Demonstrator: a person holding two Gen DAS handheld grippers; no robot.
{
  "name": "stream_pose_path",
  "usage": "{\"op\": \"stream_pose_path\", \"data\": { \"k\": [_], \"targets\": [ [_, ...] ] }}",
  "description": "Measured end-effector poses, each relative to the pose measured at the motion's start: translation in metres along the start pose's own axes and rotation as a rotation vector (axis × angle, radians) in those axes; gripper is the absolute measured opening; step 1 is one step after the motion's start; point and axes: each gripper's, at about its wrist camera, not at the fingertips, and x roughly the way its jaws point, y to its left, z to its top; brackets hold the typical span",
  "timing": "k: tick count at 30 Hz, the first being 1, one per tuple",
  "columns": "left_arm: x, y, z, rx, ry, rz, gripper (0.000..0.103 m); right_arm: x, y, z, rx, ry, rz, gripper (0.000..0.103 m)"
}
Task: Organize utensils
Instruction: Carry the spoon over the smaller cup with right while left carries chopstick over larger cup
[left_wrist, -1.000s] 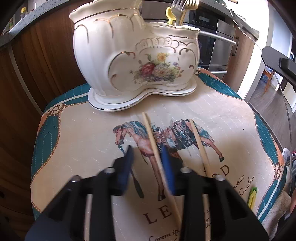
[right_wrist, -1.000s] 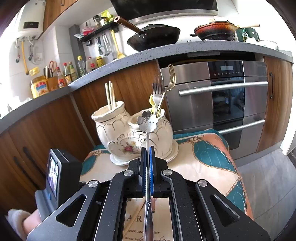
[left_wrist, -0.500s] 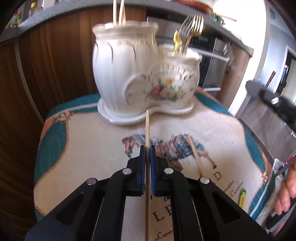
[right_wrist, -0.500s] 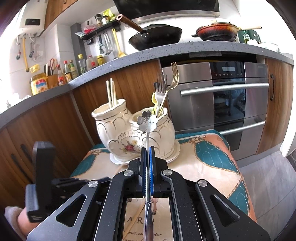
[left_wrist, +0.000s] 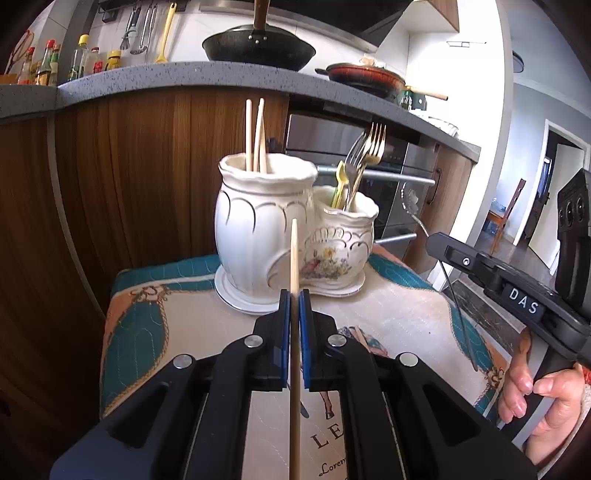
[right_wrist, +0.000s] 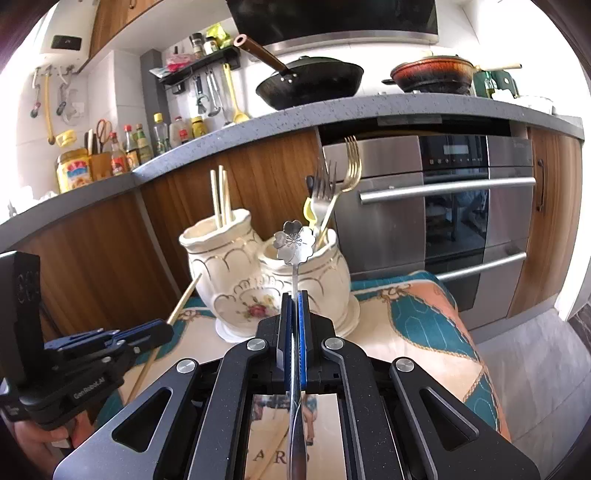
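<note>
Your left gripper (left_wrist: 294, 295) pinches a wooden chopstick (left_wrist: 294, 254) above the mat, facing the ceramic holder (left_wrist: 266, 236); your right gripper (right_wrist: 294, 299) clamps a flower-headed spoon (right_wrist: 294, 242) near its shorter cup

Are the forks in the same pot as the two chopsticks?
No, the forks stand in the shorter pot, while the two chopsticks stand in the taller pot beside it.

Open air above the near half of the printed cloth (left_wrist: 399, 314). Far side blocked by the ceramic holder (left_wrist: 258, 229): chopsticks (left_wrist: 255, 134) rising from the left pot, forks (left_wrist: 364, 155) from the right. Counter overhang (left_wrist: 166, 79) close overhead behind.
</note>
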Motion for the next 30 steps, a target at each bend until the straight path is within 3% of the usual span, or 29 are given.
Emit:
{"op": "stream_pose_path", "data": {
  "k": [7,15,20,25,30],
  "targets": [
    [-0.017,-0.002,0.021,0.019,-0.079,-0.012,0.005,-0.002,0.007,0.026,-0.016,-0.065,0.022,0.004],
    [-0.026,0.001,0.089,0.072,-0.221,-0.068,0.005,0.026,0.007,0.082,-0.002,-0.184,0.081,0.004],
    [-0.001,0.015,0.127,-0.003,-0.27,-0.128,0.005,0.054,0.002,0.104,0.01,-0.24,0.085,0.004],
    [0.022,0.016,0.147,-0.028,-0.345,-0.121,0.005,0.076,-0.002,0.115,0.008,-0.29,0.084,0.004],
    [0.046,0.012,0.157,-0.014,-0.409,-0.081,0.005,0.102,-0.004,0.113,0.018,-0.276,0.057,0.004]
  ]
}}
